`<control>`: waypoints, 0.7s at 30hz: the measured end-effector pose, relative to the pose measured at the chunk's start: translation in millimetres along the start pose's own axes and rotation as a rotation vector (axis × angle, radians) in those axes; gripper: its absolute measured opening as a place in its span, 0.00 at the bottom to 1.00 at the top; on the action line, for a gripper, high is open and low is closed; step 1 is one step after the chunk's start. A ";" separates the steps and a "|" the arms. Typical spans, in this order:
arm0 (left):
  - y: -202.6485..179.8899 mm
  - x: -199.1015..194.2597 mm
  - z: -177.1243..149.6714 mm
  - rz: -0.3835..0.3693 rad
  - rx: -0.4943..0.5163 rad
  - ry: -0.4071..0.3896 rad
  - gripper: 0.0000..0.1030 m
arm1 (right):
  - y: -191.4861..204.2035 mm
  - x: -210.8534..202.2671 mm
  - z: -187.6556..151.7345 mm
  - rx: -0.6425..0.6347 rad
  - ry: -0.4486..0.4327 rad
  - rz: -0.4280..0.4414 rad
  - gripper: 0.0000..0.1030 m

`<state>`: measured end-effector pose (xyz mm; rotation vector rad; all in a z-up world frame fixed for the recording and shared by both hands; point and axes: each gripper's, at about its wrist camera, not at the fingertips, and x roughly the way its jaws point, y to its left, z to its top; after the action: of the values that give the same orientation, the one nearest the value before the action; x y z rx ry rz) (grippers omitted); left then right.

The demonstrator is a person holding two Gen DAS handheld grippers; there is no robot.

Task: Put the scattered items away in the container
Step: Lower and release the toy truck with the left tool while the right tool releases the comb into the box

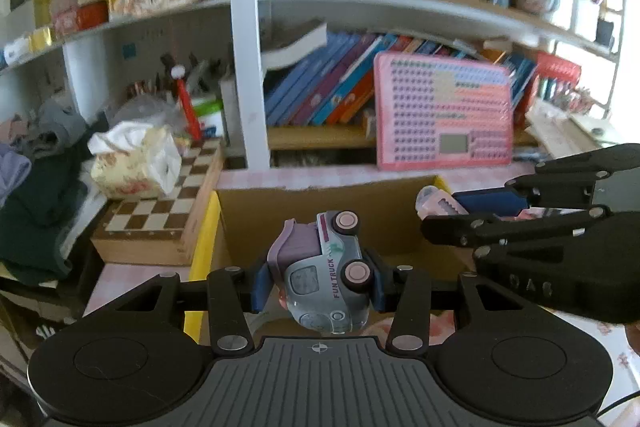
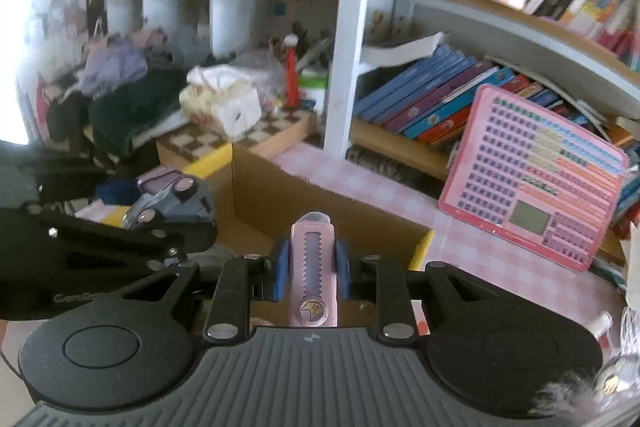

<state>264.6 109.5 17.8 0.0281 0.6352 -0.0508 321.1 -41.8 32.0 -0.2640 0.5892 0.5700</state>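
Toy truck (image 1: pixel 326 269) clamped in left gripper (image 1: pixel 318 285), over near edge of cardboard box (image 1: pixel 280 211). Pink slider case (image 2: pixel 314 267) pinched in right gripper (image 2: pixel 314 273), also over box. Chessboard (image 1: pixel 160 211) just left of box.

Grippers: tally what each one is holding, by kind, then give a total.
Toy trucks: 1, the toy truck clamped in the left gripper.
Pink cutters: 1, the pink cutter clamped in the right gripper.
Total: 2, both in front of the cardboard box.
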 end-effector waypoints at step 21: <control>-8.2 119.2 31.6 0.051 0.196 0.302 0.43 | 7.0 109.2 2.7 -0.401 0.260 0.080 0.23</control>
<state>378.6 95.4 -27.7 0.2446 0.9297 -0.0601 393.0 11.8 -30.7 -0.7036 0.7366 0.7362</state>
